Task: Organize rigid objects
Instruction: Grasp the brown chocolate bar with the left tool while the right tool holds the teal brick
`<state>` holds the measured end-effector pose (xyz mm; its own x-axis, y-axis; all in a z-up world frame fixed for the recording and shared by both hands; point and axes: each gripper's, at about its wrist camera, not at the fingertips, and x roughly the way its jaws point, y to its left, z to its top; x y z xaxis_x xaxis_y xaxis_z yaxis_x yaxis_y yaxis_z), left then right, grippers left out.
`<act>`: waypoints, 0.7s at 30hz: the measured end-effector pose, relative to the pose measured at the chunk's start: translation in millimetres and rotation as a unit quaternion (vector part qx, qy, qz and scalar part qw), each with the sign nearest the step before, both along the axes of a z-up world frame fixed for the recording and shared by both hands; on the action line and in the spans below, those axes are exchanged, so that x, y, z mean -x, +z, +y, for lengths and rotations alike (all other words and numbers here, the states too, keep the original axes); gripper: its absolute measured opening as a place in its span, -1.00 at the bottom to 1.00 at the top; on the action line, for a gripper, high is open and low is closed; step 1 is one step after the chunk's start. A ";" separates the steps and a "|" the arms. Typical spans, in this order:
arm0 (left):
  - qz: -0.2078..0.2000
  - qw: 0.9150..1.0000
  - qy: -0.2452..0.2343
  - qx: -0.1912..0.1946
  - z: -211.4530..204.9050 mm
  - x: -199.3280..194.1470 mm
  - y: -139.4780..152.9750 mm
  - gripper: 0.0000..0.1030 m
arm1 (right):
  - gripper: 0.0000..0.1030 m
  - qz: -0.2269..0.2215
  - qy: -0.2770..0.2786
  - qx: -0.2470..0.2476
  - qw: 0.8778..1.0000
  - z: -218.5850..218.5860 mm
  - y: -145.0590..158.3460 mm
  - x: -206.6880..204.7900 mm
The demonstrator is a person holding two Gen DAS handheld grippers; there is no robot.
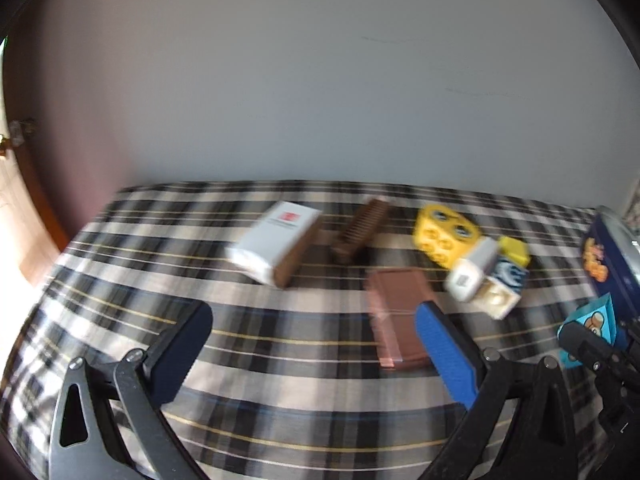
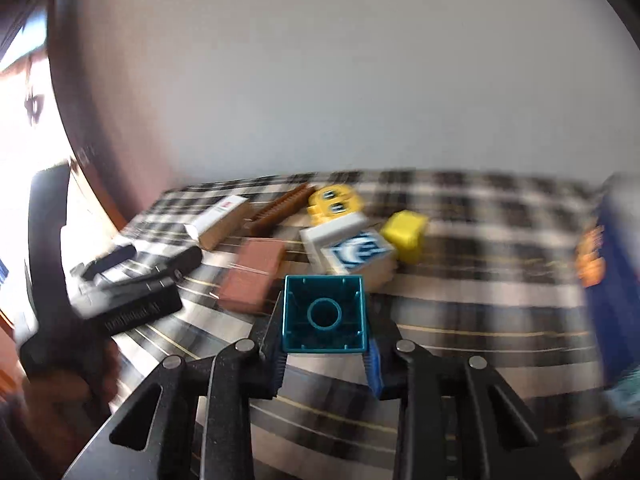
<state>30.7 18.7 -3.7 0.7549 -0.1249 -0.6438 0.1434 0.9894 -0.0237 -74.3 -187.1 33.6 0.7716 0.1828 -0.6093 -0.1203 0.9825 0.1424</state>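
My right gripper (image 2: 325,312) is shut on a teal hollow brick (image 2: 324,313), held above the plaid cloth; the brick also shows in the left wrist view (image 1: 592,330). My left gripper (image 1: 314,320) is open and empty, low over the cloth. Ahead of it lie a white and brown box (image 1: 276,242), a brown comb (image 1: 362,228), a brown flat case (image 1: 400,316), a yellow toy piece (image 1: 444,236), a white block (image 1: 472,274), a blue-white cube (image 1: 506,280) and a small yellow brick (image 1: 514,250). The same pile shows in the right wrist view, with the cube (image 2: 358,254) just beyond the teal brick.
A dark blue tin (image 1: 612,264) with orange print stands at the right edge of the plaid-covered table (image 1: 280,360); it also shows in the right wrist view (image 2: 612,272). A pale wall rises behind the table. The left gripper (image 2: 132,276) appears at the left of the right wrist view.
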 end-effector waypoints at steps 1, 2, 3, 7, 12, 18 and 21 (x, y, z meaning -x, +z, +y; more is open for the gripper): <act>0.005 1.000 -0.005 0.002 -6.6 -0.7 -1.2 0.97 | -0.34 -0.008 -0.005 0.003 1.000 -6.4 2.1 5.5; 0.010 1.000 -0.010 0.001 -14.8 -1.6 -2.5 0.96 | -0.35 -0.017 -0.014 0.008 1.000 -13.3 3.9 9.9; 0.016 1.000 -0.014 -0.007 -25.0 -3.0 -4.1 0.94 | -0.34 -0.022 -0.021 0.014 0.999 -17.3 5.2 10.1; 0.029 0.999 -0.015 -0.043 -52.0 -9.1 -9.1 0.88 | -0.34 -0.027 -0.035 0.009 0.999 -28.6 7.0 6.3; 0.086 0.995 0.000 -0.048 -70.2 -31.9 -23.6 0.54 | -0.34 -0.030 -0.025 0.011 0.999 -22.9 5.9 7.3; 0.094 0.995 -0.005 -0.035 -71.7 -33.7 -24.7 0.19 | -0.34 -0.021 -0.025 0.007 0.999 -23.4 3.6 5.6; 0.088 0.996 0.000 -0.027 -68.2 -29.3 -22.4 -0.11 | -0.34 -0.018 -0.027 -0.002 0.999 -21.8 1.6 3.2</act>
<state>60.0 -49.5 -26.0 0.6296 -0.0873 -0.7720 0.1427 0.9898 0.0044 -77.5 -208.9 35.2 0.8012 0.1426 -0.5812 -0.0726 0.9872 0.1421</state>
